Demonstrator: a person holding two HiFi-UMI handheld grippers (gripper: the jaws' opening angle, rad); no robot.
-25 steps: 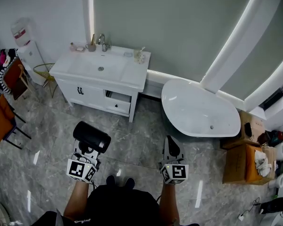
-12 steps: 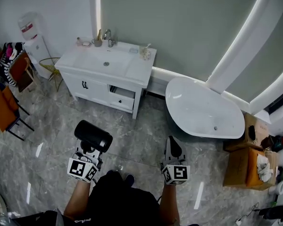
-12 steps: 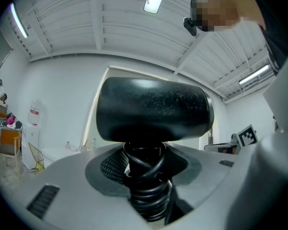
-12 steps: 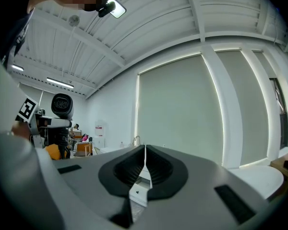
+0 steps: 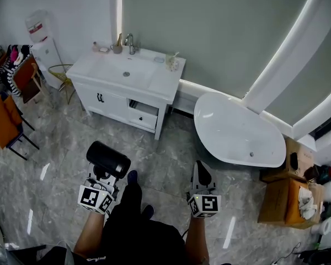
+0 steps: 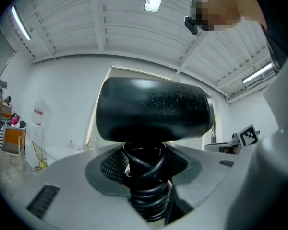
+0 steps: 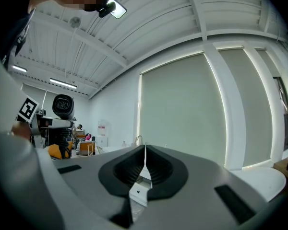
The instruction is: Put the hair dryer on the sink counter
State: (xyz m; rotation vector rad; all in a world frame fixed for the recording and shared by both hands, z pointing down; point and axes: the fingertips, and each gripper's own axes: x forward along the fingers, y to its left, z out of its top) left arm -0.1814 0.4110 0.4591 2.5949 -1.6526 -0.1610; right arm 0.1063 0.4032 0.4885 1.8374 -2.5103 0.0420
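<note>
The black hair dryer (image 5: 107, 159) stands upright in my left gripper (image 5: 101, 176), which is shut on its handle with the cord coiled round it. In the left gripper view the dryer's barrel (image 6: 153, 110) fills the middle, above the wrapped handle (image 6: 145, 181). My right gripper (image 5: 202, 180) is shut and holds nothing; its jaws meet in the right gripper view (image 7: 144, 172), where the hair dryer (image 7: 63, 106) shows at the left. The white sink counter (image 5: 160, 79) with basin and tap stands against the far wall, well ahead of both grippers.
A white bathtub (image 5: 238, 131) lies to the right of the vanity. Cardboard boxes (image 5: 287, 195) stand at the far right. An orange chair (image 5: 3, 123) and a water dispenser (image 5: 44, 48) are at the left. Small bottles and a cup (image 5: 171, 64) sit on the counter. Grey marble floor lies between.
The vanity and bathtub have shifted a little right and up in the head view. One shoe now steps forward between the grippers. Both grippers keep their hold and pose.
</note>
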